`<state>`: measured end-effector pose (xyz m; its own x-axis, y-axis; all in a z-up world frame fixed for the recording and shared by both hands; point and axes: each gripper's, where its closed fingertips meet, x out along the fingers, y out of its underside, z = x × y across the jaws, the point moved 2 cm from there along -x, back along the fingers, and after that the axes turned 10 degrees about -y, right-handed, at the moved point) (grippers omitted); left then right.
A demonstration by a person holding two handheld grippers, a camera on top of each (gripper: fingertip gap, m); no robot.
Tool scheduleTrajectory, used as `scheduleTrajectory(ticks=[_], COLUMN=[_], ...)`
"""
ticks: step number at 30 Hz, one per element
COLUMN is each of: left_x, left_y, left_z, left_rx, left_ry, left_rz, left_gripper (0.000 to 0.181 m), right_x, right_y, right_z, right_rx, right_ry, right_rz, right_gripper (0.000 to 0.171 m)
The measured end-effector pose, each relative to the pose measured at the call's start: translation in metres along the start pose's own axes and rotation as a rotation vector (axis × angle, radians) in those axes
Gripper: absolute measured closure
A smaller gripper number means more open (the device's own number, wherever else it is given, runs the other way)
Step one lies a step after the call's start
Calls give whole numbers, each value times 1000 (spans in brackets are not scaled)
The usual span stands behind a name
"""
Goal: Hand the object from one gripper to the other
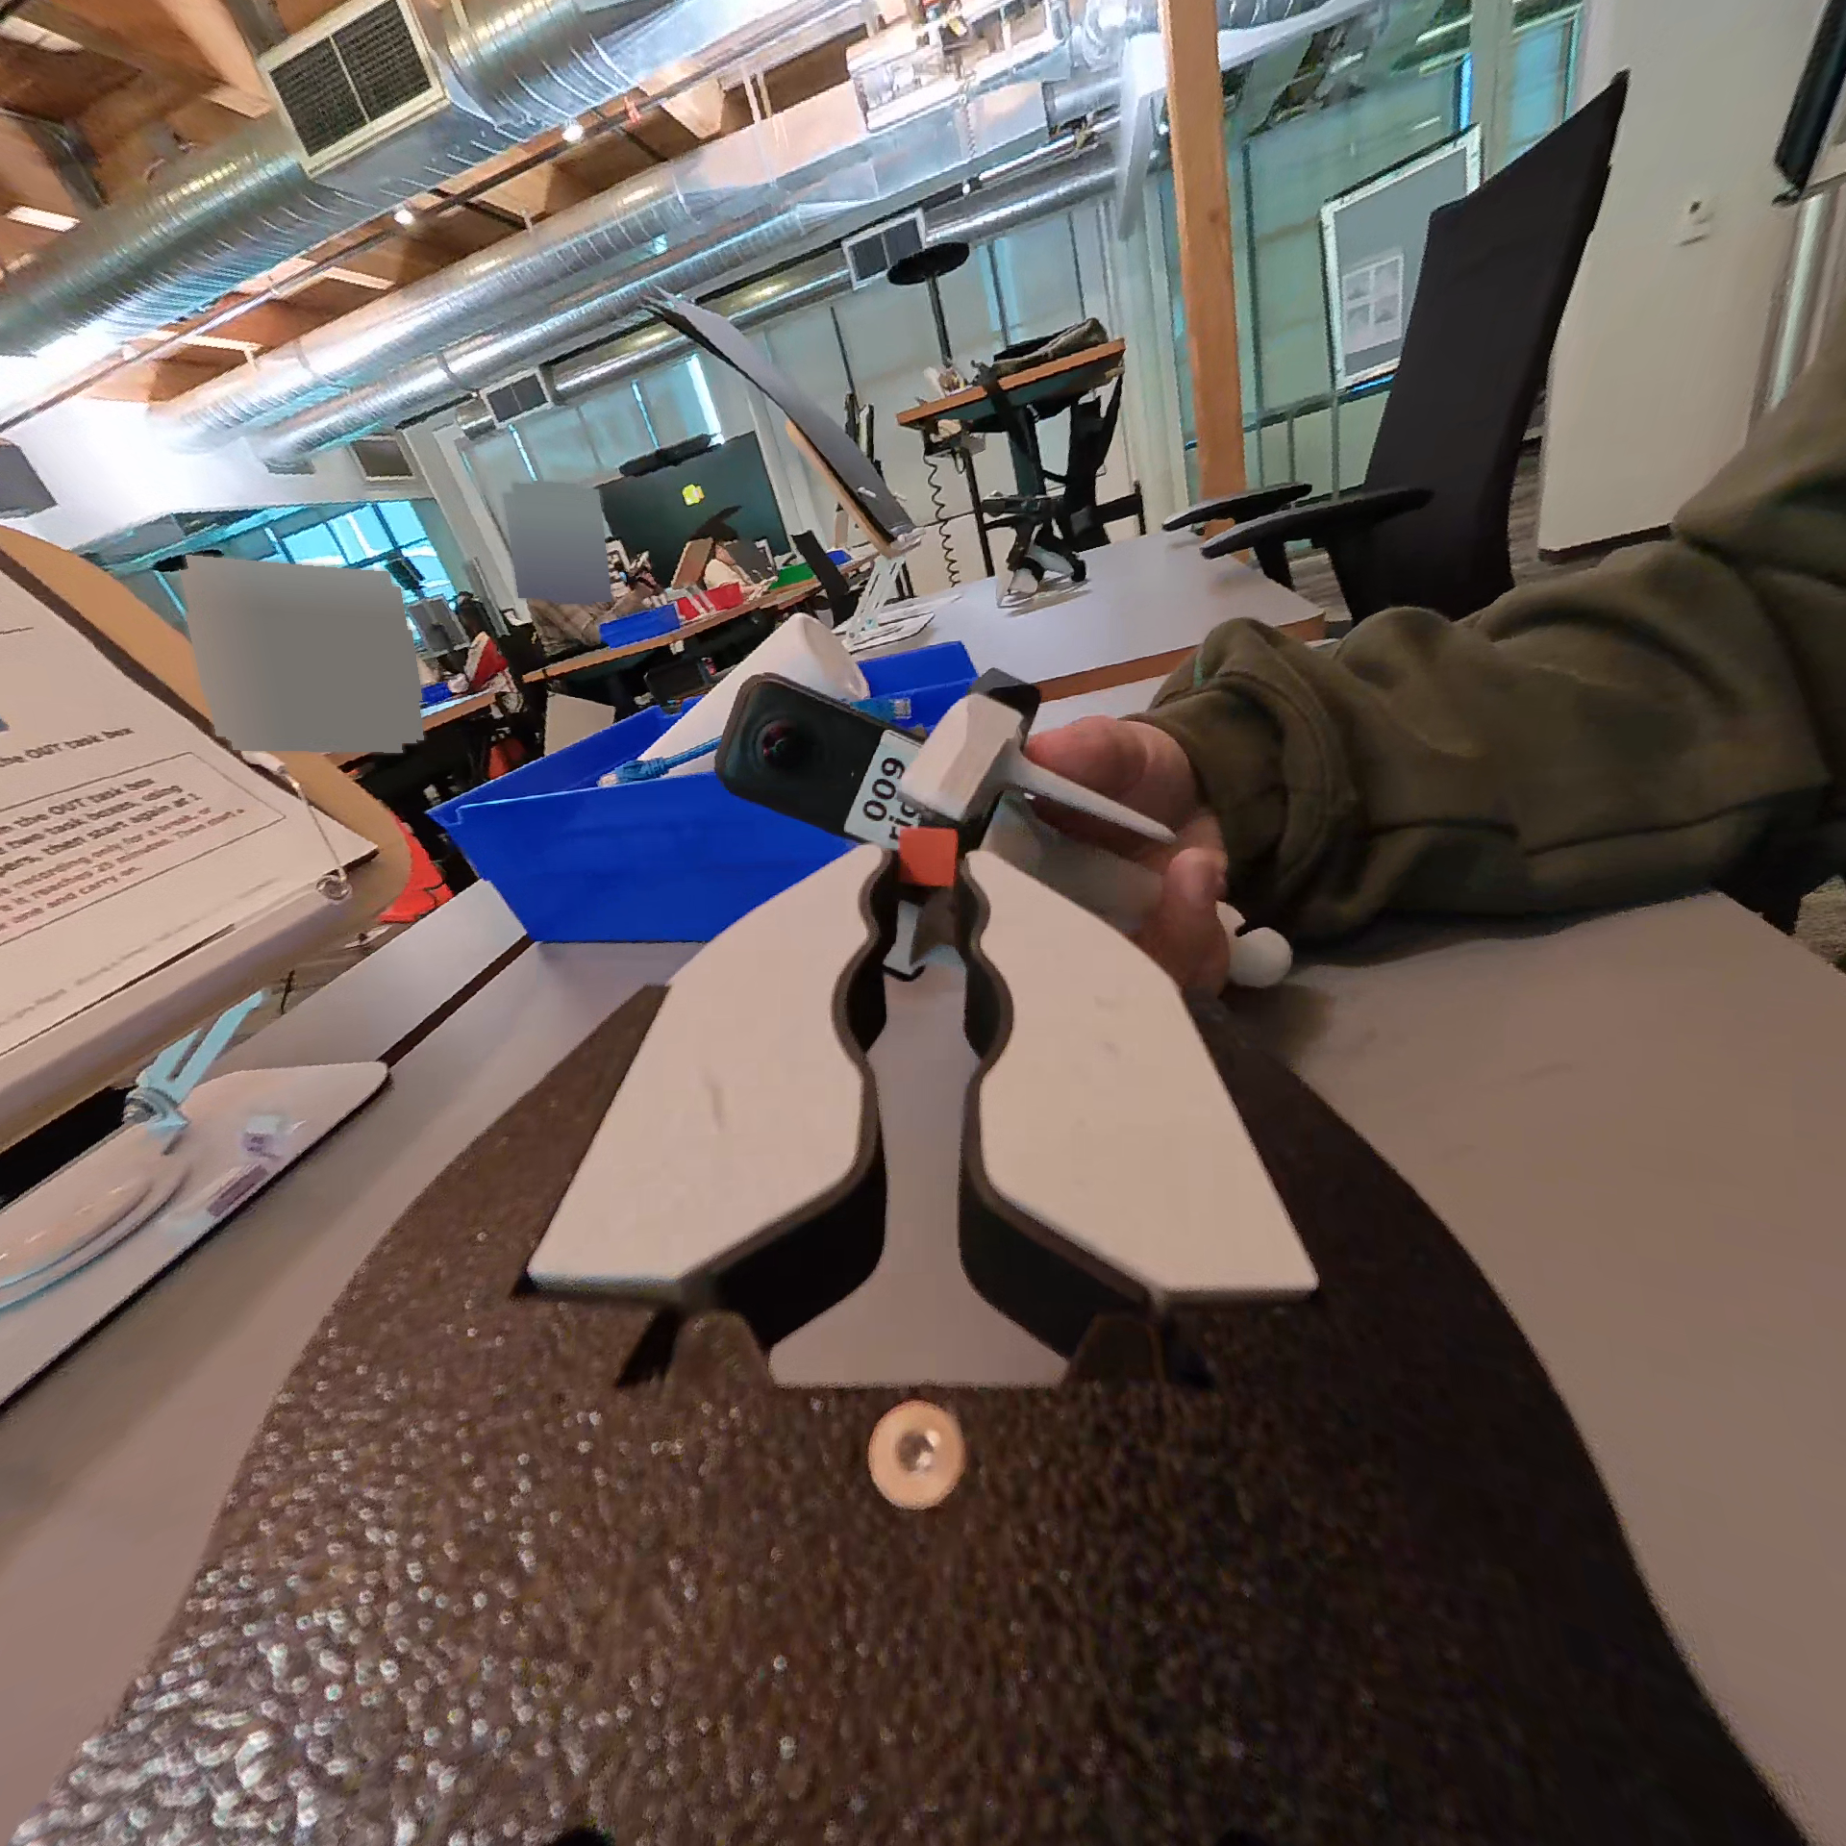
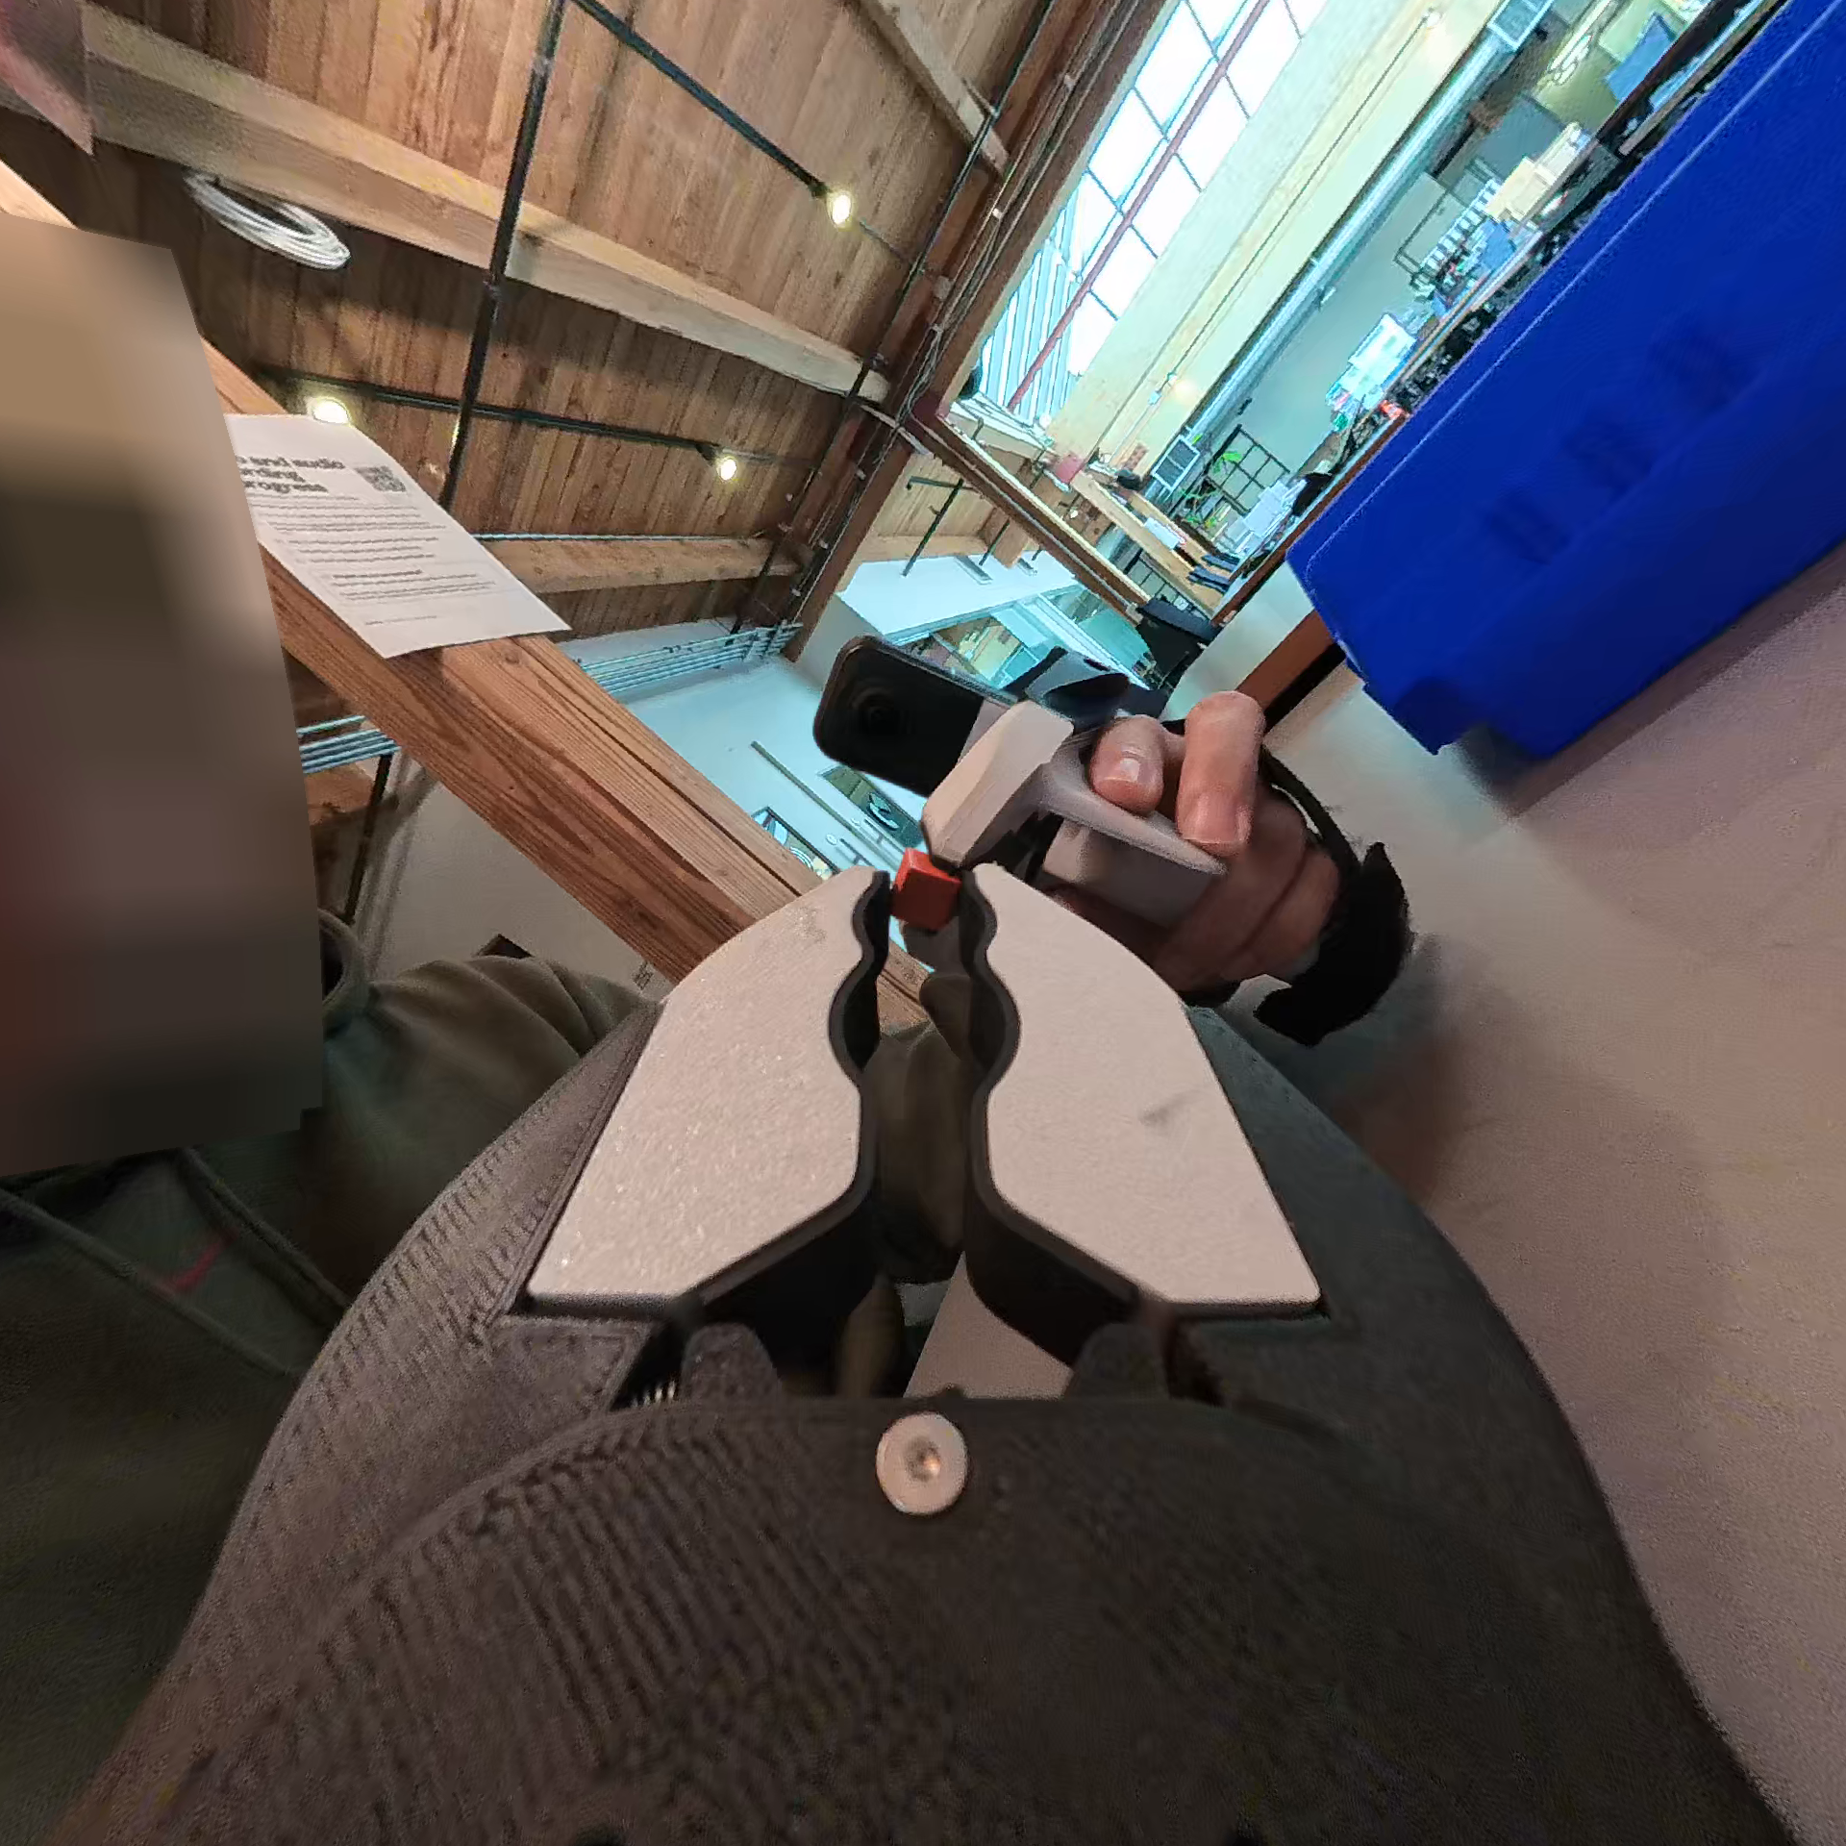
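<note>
Orange-red cube (image 1: 922, 857) (image 2: 924, 892) sits at the meeting point of both grippers, above the grey table (image 1: 1558, 1149). Left gripper (image 1: 924, 869): fingertips pressed against the cube's two sides, pinching it. Right gripper (image 2: 924, 894): tips likewise closed onto the cube from the opposite direction, so both hold it at once. Right hand (image 1: 1149, 829) in an olive sleeve (image 1: 1498, 759) squeezes the right gripper's handle. Blue bin (image 1: 639, 839) stands on the table beyond the left gripper's tips, slightly to their left
</note>
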<state>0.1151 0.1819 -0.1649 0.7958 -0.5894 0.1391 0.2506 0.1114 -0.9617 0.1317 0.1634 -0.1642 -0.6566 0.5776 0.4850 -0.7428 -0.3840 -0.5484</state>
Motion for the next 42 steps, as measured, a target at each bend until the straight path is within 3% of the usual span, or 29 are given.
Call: scheduleTrajectory(ticks=[6,10,12,14,21,26,28,32,38,42], left_x=[2,5,6,7,1,4,4,3,0,0], left_y=[4,10,10,8,-2,7,8,8,5,7], left_z=[7,23,27,27,30,17,11,1,2,3], left_rx=[24,118,142,40,-648,-847,-891,-960,-1014,-1012], left_ry=[-74,-264,-331,-311,-77,60,119,219,263,260], left_rz=[32,81,89,93,27,110,141,178,137,136], left_gripper=[170,161,155,154,148,149,149,154,169,169], right_x=[-2,-8,-10,-9,-13,-7,-4,6,6,6], right_y=[-6,-20,-26,-30,-32,-11,-9,-3,0,0], right_z=[-6,-18,-21,-18,1,-4,-3,3,1,-1], right_rx=[-51,-116,-210,-391,-1174,-1694,-1835,-1910,-1941,-1924], right_ry=[59,163,220,297,557,658,715,673,671,677], right_rz=[-27,-152,-186,-157,195,613,702,706,758,756], right_gripper=[159,160,160,160,161,161,161,161,161,161])
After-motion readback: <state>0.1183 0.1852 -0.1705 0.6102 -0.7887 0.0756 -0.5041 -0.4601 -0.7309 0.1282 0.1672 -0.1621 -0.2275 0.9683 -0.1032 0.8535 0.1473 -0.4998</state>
